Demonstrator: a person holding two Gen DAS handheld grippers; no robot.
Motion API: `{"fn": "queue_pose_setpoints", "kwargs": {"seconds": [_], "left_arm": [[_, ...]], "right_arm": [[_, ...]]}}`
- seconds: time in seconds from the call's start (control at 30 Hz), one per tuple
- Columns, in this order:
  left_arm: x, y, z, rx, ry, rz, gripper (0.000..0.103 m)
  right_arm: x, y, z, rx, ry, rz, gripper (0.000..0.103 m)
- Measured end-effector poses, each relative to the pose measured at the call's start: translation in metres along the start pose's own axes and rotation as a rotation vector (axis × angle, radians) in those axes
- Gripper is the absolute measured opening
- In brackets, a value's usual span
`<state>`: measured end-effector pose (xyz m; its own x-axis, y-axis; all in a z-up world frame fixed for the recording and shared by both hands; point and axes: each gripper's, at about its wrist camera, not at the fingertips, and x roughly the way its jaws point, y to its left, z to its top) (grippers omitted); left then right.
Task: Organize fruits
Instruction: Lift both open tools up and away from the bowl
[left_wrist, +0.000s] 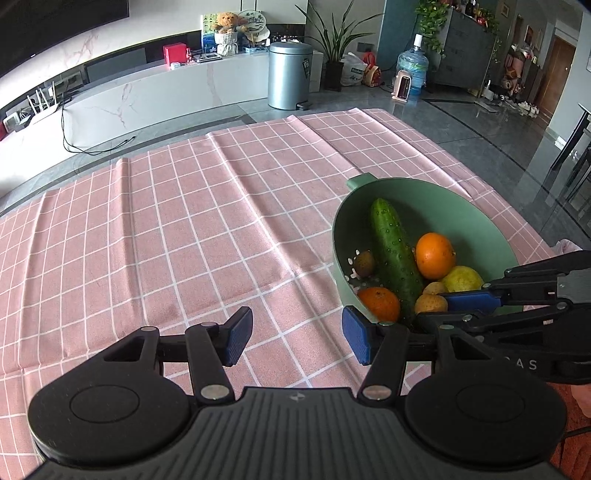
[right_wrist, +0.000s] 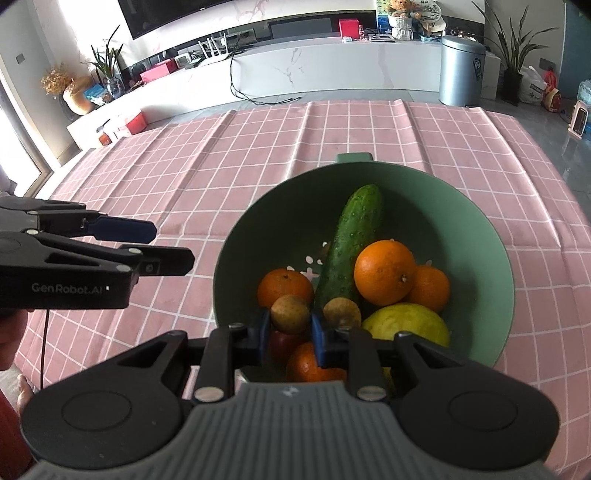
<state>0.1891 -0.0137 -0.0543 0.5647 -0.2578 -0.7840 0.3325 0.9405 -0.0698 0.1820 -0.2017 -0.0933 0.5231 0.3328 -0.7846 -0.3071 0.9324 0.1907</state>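
Left view: the left gripper (left_wrist: 297, 338) is nearest, fingers open and empty over the desk (left_wrist: 166, 240), just beside the bowl (left_wrist: 476, 218).

Right view: the right gripper (right_wrist: 289, 325) has its fingers closed on a small brown fruit (right_wrist: 290, 314) inside the bowl. Lift straight up; clear the neighbouring fruit. The bowl contains a cucumber (right_wrist: 351, 236), oranges (right_wrist: 384, 271) and a lemon (right_wrist: 406, 323).

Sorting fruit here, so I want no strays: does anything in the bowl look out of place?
Yes: a cucumber lies slanted across the green bowl among oranges and a lemon; it is the one long green vegetable among round fruit. Nothing looks spilled. The right gripper is shut on a small brown fruit.
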Motion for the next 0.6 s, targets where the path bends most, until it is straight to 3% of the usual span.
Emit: {"fn": "queue_pose_setpoints", "kwargs": {"seconds": [0.2,0.37,0.6], "left_arm": [[-0.021,-0.007,-0.006,0.019,-0.026,-0.003,0.066],[-0.049,-0.017,-0.011,0.027,-0.080,-0.002,0.066],[-0.094,-0.035,-0.023,0.029,-0.200,0.049,0.071]], "right_arm": [[-0.017,0.005,-0.001,-0.005,-0.026,-0.023,0.024],[-0.055,0.006,-0.005,0.003,-0.104,-0.064,0.033],[-0.124,0.014,-0.025,0.056,-0.249,-0.121,0.056]]}}
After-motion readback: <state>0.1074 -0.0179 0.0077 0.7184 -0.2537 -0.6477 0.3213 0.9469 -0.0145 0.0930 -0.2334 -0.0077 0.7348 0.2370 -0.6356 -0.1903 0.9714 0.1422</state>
